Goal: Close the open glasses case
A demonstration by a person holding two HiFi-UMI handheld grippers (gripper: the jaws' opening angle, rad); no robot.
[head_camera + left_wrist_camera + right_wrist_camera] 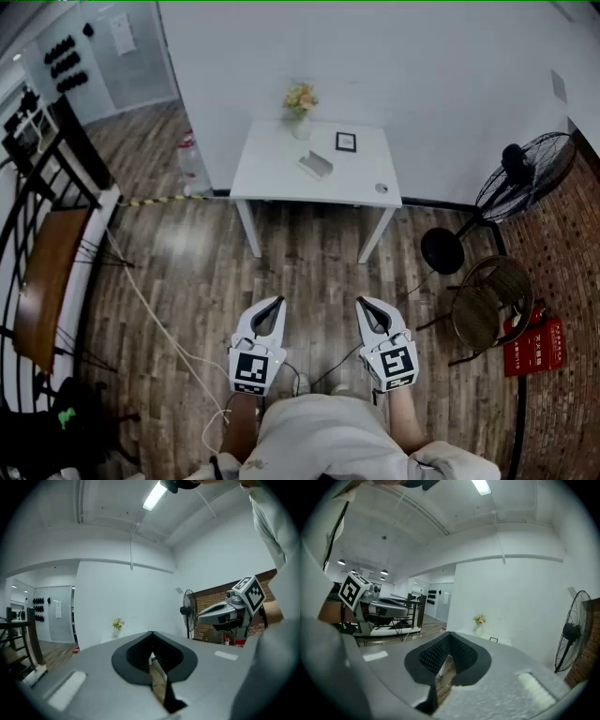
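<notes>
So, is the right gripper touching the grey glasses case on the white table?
Apart. Head view: the right gripper hangs over wooden floor by the person, well short of the white table bearing the grey glasses case.

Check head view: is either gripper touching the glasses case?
No, the left gripper and right gripper are both over the wood floor, well short of the white table where the glasses case lies.

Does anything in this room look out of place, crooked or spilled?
Nothing looks spilled or broken. The glasses case lies at a slant on the white table, and a loose white cable trails across the wooden floor.
</notes>
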